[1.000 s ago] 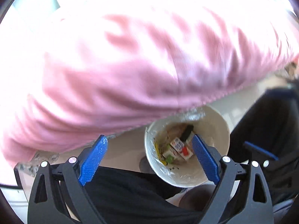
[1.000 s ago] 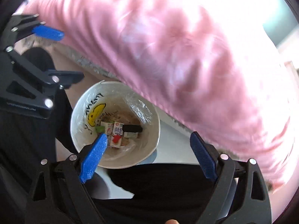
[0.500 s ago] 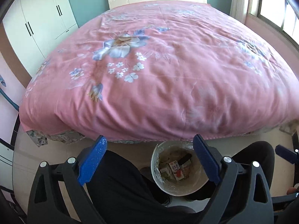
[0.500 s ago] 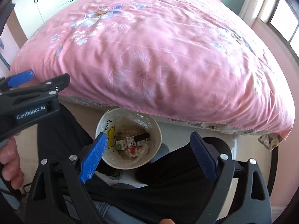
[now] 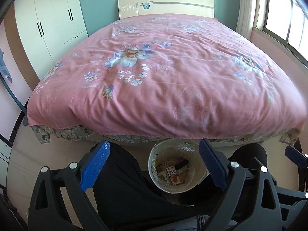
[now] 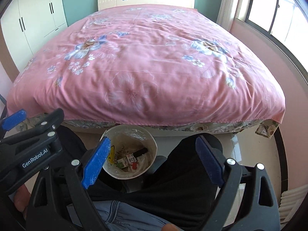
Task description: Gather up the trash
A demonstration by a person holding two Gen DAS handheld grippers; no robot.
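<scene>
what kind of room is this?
A bedroom, by the look of it: a large bed under a pink flowered cover, a headboard against the far wall, and a tall white wardrobe beside it. A bin stands at the bed's foot.

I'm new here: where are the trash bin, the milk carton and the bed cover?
trash bin [image 5: 154,175]: left wrist view, near rim.
milk carton [image 5: 172,173]: left wrist view, printed face.
bed cover [image 6: 146,61]: right wrist view, middle.

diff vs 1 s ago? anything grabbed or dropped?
Both claws rose and pulled back from the bin: a second ago the pink bedspread filled both views, now the whole bed shows. Nothing grabbed or dropped. The left claw and right claw stayed open and empty. The bin stayed on the floor between the person's legs, with the same cartons inside.
</scene>
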